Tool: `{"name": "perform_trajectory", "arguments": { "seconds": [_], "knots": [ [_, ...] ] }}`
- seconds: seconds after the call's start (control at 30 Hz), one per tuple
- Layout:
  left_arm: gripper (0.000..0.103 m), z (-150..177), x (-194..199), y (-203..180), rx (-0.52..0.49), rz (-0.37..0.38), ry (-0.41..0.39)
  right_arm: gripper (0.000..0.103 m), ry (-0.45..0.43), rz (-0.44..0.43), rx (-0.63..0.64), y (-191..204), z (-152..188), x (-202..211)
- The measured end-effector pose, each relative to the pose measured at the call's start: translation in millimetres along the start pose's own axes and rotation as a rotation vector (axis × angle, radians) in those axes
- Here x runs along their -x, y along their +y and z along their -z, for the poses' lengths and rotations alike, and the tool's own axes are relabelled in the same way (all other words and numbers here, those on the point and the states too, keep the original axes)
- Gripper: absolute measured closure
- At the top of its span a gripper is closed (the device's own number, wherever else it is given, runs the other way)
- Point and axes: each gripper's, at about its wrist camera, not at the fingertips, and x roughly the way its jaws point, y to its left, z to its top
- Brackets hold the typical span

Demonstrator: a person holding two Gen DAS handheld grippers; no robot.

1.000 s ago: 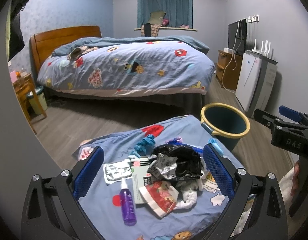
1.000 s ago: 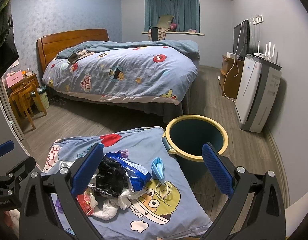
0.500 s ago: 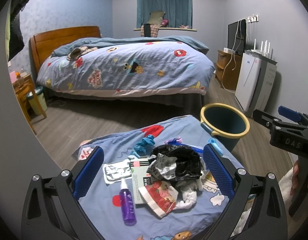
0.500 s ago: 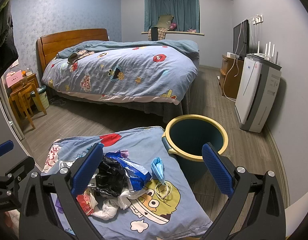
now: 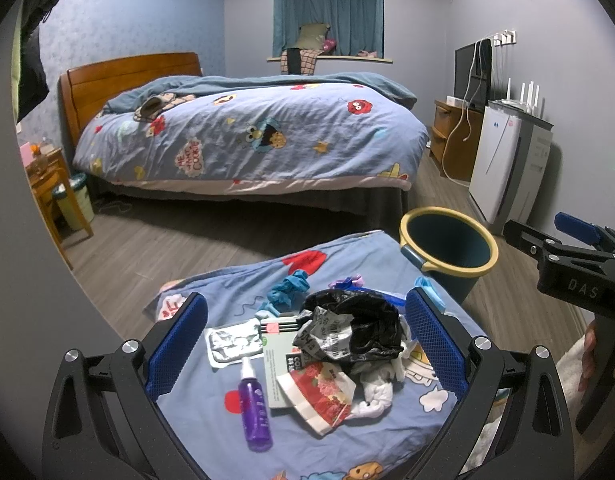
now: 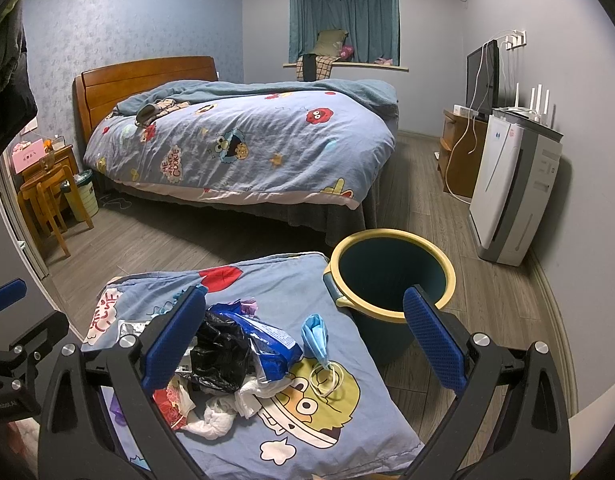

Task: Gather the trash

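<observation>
Tongs [image 5: 305, 346] [image 6: 305, 338] gape over trash pile [image 5: 347, 332], apparently empty.

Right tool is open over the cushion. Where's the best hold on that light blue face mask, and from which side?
Take the light blue face mask at its bunched, folded blue body, coming down from above with the right tool. It stands ridged above the blue cartoon-print cushion, clear of the black plastic bag. Its white ear loops lie flat and thin, probably a poor hold.
</observation>
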Motion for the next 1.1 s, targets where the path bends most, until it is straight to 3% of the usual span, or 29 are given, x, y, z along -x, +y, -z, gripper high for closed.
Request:
{"name": "perform_trajectory", "arguments": {
  "seconds": [0.67,0.9,1.1],
  "knots": [
    [0.005,-2.6,-1.1,4.1,0.007,-0.005,0.002,0.005,0.030,-0.031,-0.032,-3.0,-0.5,-6.8],
    [0.005,-35.8,-25.2,29.9,0.011,-0.019,-0.012,0.005,0.059,-0.065,-0.047,-21.1,-28.3,-38.7],
    [0.005,-59.2,-70.2,63.2,0.047,-0.047,0.021,0.006,0.189,-0.105,0.012,-10.4,-38.3,-97.0]
  ]
}}
